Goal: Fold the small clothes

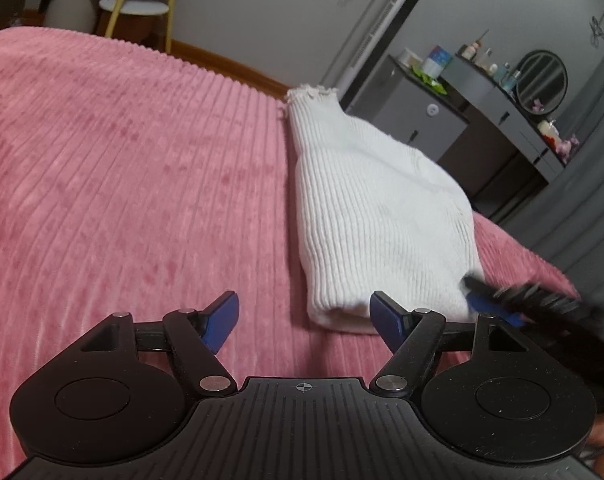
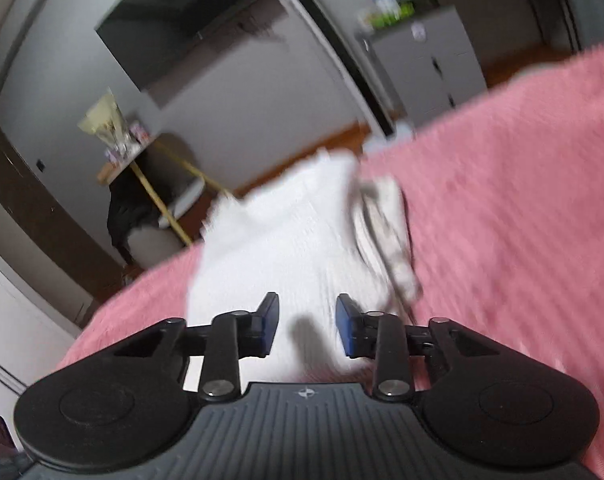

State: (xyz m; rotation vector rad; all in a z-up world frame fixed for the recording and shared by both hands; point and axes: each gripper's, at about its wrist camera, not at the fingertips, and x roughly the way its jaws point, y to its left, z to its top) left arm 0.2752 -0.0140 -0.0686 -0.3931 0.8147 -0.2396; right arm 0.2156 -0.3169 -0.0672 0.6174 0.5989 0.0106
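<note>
A white ribbed knit garment (image 1: 366, 204) lies folded in a long strip on the pink bedspread (image 1: 121, 168). My left gripper (image 1: 304, 314) is open and empty, just short of the garment's near folded end. My right gripper (image 2: 306, 326) is open over the garment (image 2: 285, 240), with nothing between its blue pads. The right wrist view is blurred. The right gripper's fingers (image 1: 502, 296) also show at the garment's near right corner in the left wrist view.
The bed's far edge runs behind the garment. Beyond it stand a grey cabinet (image 1: 418, 120) and a dresser with a round mirror (image 1: 542, 80) and bottles. A small round white table (image 1: 133, 8) stands at the far left.
</note>
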